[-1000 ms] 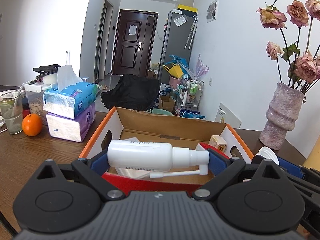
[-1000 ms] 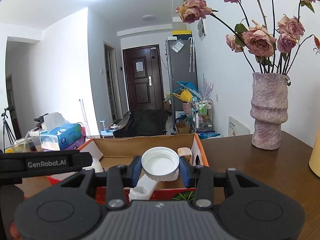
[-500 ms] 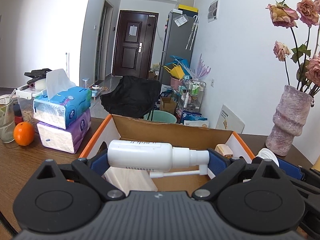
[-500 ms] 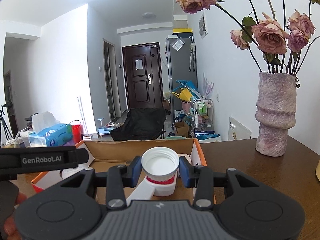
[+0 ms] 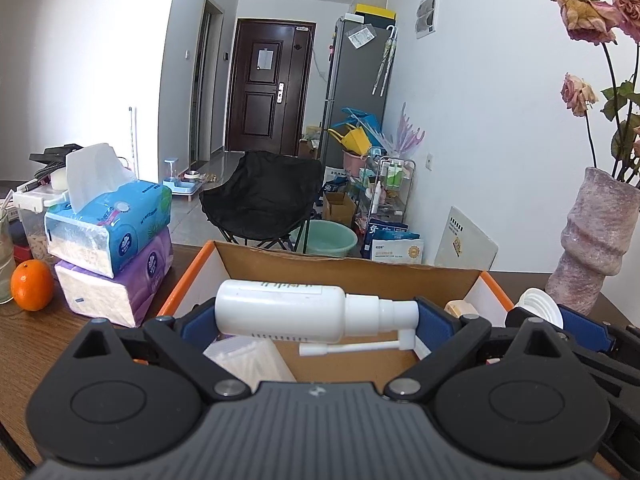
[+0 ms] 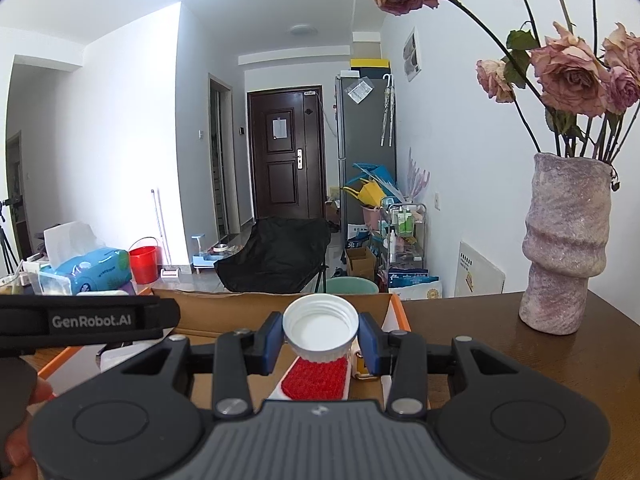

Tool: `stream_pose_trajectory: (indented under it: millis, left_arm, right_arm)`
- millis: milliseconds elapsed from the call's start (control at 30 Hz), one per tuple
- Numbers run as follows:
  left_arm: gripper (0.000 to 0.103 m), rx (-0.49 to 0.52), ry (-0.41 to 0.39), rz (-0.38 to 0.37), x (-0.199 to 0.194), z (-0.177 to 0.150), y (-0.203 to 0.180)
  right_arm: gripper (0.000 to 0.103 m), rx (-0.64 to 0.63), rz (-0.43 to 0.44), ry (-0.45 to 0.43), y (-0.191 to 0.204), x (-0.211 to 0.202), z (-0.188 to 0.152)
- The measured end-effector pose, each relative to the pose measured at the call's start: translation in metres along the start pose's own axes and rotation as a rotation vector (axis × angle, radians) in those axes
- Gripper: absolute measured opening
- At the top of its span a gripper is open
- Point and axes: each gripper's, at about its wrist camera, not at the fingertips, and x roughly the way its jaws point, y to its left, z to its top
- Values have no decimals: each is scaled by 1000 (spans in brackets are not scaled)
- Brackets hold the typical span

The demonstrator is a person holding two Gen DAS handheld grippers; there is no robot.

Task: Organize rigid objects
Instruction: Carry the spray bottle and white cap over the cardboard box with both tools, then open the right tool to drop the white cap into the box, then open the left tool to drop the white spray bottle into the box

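The white spray bottle (image 5: 280,310) lies crosswise between the left gripper (image 5: 316,320) pads, clamped end to end and poised over the open cardboard box (image 5: 352,268), presumably so it can drop in flat beside what is already there. The right gripper (image 6: 320,338) pinches a white screw cap (image 6: 320,326), open side up, above the same box, over a red-bristled brush (image 6: 318,378). The bottle's label is unreadable; a strap (image 6: 90,320) reads "GenRobot.AI".

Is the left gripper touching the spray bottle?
Touching. The left wrist view shows the left gripper clamping the spray bottle end to end between both fingers.
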Motion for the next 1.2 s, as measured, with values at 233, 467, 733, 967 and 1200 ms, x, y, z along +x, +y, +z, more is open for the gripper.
stream_pose_trajectory:
  millis: [233,467,733,967,1200]
  left_arm:
    - [99,18,7,15,14,3,0]
    - [99,27,15,33,22,3,-1]
    - [103,22,8,48,19,2,0]
    - [103,0,19,59,20,1,4]
    - [103,6,16,66,19,1,4]
  right_arm:
    - [39,-15,-1,3,0,13,4]
    - [39,-27,1,26,-1,26,3]
    - [65,-34,0,58,-2,27,1]
    - [103,-1,-44,7,-14,19,5]
    - [103,6,-52,11,-20,20,5]
